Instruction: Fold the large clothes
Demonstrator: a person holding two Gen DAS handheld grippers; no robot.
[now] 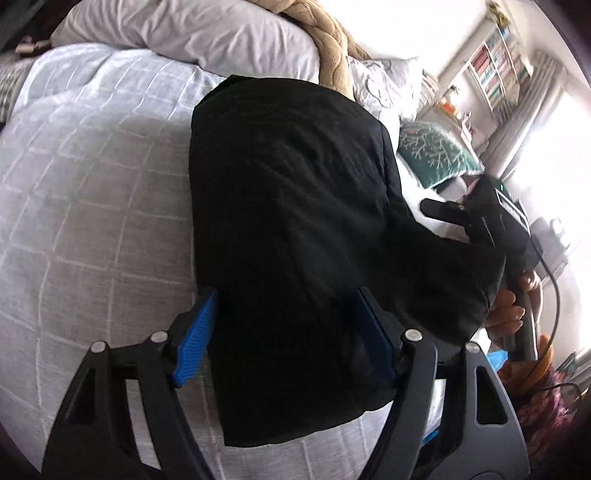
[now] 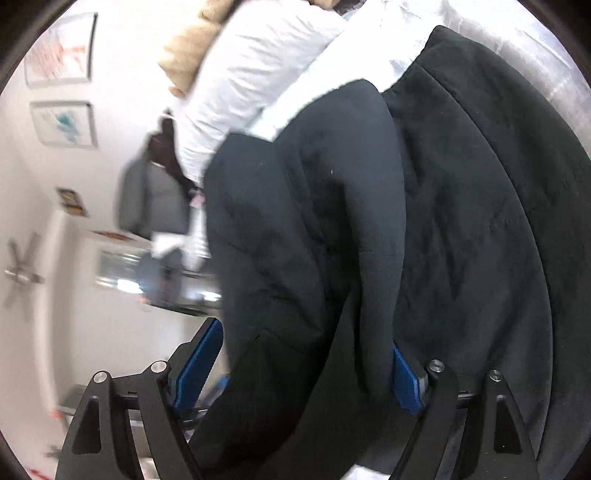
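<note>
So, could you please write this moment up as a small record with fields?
garment: large black padded garment, lying partly folded
surface: white checked quilted bedspread
left gripper: blue pads wide apart, black fabric between them, no grip seen
right gripper: blue pads wide apart astride a raised black fold
background: teal coral-print cushion, tan braided blanket

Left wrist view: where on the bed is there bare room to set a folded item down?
Free: the white quilt left of the black garment, below the grey pillow. Crowded: right of the garment, where the right gripper and teal cushion sit.
</note>
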